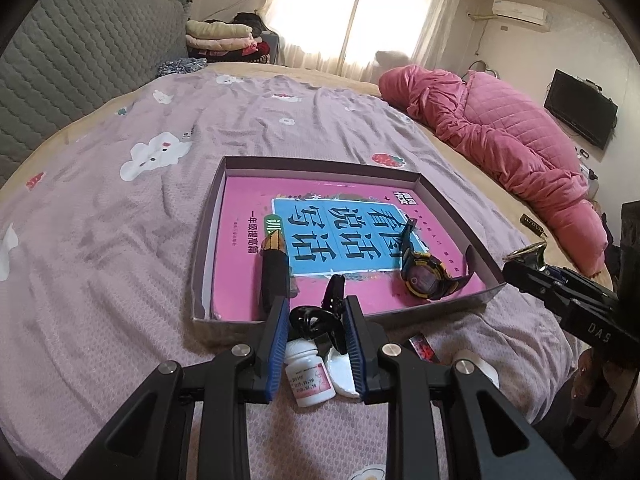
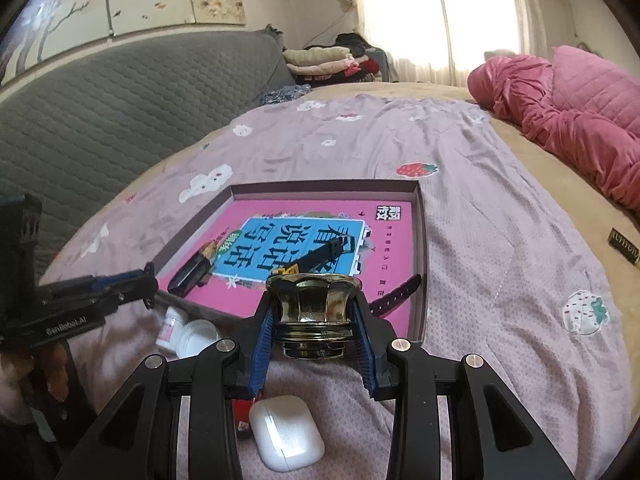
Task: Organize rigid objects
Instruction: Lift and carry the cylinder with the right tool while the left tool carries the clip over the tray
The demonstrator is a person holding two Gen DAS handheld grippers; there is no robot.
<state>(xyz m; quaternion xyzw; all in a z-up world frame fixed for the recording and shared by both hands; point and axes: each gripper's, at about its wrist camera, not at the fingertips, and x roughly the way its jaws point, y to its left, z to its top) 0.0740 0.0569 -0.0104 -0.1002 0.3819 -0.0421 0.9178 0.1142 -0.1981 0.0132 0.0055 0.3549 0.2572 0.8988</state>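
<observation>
Two grippers, both loaded. Left gripper [image 1: 316,320]: blue-padded fingers [image 1: 279,344] nearly closed, pinching a glossy black plastic hair claw clip [image 1: 320,312], held just above the near wall of the shallow grey-brown cardboard box lid [image 1: 320,168] lying on the bed. Right gripper [image 2: 316,312]: fingers partly open, pads pressed on both sides of a shiny gold-and-black metal cup-shaped piece [image 2: 314,306] with a flared rim, held over the near right part of the same box; what exactly that piece is I cannot tell. Directly below the left fingers on the mauve blanket [image 1: 120,240]: small white plastic pill bottle with a pink label [image 1: 308,376], lying on its side, touching a white round lid [image 1: 340,372] beside it. Below the right gripper: white earbuds charging case [image 2: 286,436], next to a small red box [image 2: 242,416], mostly hidden by the finger. Inside the box lid: pink book with a blue title panel [image 1: 312,228] covering the bottom; on it a dark brush-like stick with an orange-gold tip [image 1: 272,272] at the left, and a black-and-yellow digital wristwatch [image 1: 424,276] at the right, strap spread out. Further out: pink quilted duvet [image 1: 500,136] bunched on the bed's right side, grey quilted headboard [image 1: 80,56] on the left, folded clothes [image 1: 224,36] by the bright window.
</observation>
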